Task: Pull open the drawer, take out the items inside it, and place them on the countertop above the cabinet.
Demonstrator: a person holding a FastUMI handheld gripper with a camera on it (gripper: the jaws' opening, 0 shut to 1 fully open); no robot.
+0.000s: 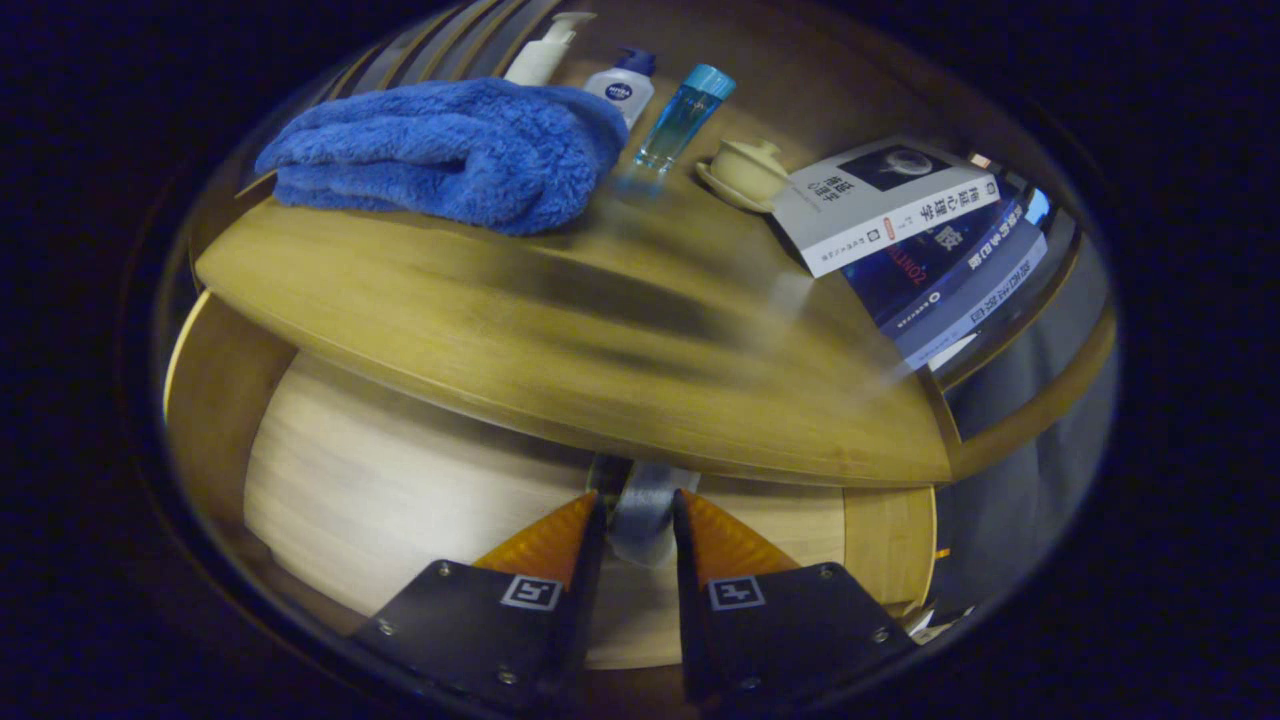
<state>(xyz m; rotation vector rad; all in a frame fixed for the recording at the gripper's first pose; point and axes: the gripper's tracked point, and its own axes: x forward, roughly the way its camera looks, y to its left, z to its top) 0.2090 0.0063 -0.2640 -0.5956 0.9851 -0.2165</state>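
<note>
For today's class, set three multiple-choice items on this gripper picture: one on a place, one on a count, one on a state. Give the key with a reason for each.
1. Where does the blue towel lie?
A. On the countertop, in front of the bottles
B. Inside the drawer
C. On top of the books

2. How many bottles stand behind the towel?
A. One
B. Three
C. Five

3. What are the tongs doing?
A. Hanging wide open over the towel
B. Closed on the drawer handle
C. Holding a book

Key:
1 A: the towel rests on the wooden top, with the bottles just behind it.
2 B: a pump bottle, a white bottle with a dark cap and a clear blue bottle show.
3 B: both orange fingers press the grey handle on the pale drawer front.
</note>
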